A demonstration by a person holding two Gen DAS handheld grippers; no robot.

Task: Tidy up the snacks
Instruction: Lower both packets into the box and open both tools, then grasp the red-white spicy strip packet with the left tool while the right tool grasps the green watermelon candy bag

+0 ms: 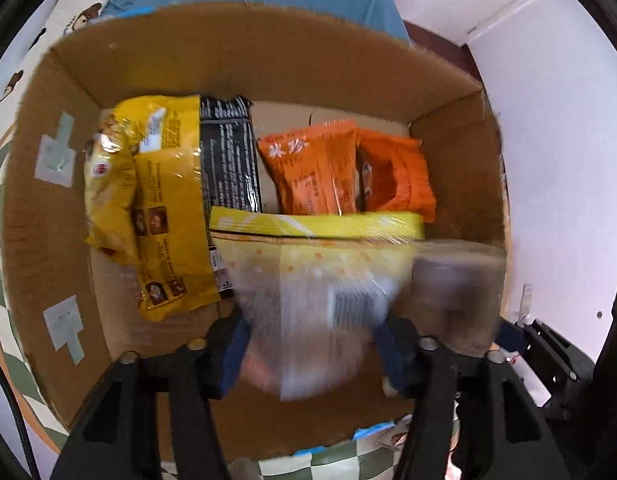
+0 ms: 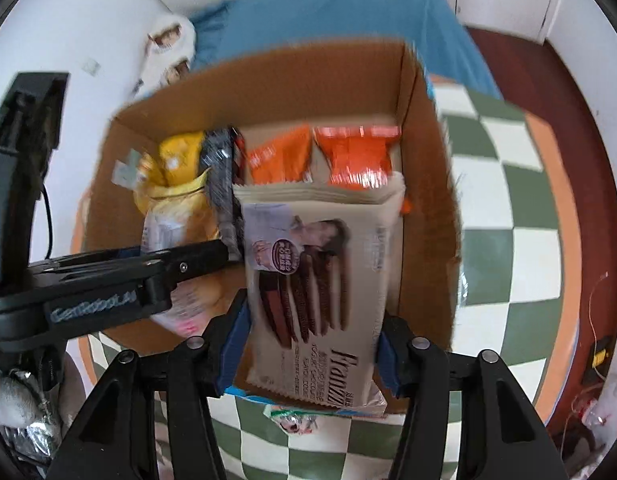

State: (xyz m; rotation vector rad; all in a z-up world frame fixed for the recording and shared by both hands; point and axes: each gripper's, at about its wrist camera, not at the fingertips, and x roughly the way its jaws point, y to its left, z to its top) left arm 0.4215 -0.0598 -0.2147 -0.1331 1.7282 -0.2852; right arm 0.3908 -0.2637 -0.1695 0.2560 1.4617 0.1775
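While both grippers hang over the box [image 1: 268, 60] (each straddling a packet)

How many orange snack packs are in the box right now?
2. One orange pack stands at the back of the cardboard box, the other orange pack beside it near the right wall. More may hide beneath.

"Franz…", cut off, on beige cookie pack [image 2: 316, 280], blurred, perhaps "GenRobot.ai" on left tool [image 2: 96, 304]

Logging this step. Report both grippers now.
Left gripper: the pale yellow snack bag sits between its fingers; grip unclear.
Right gripper: the beige cookie pack sits between its fingers; grip unclear.
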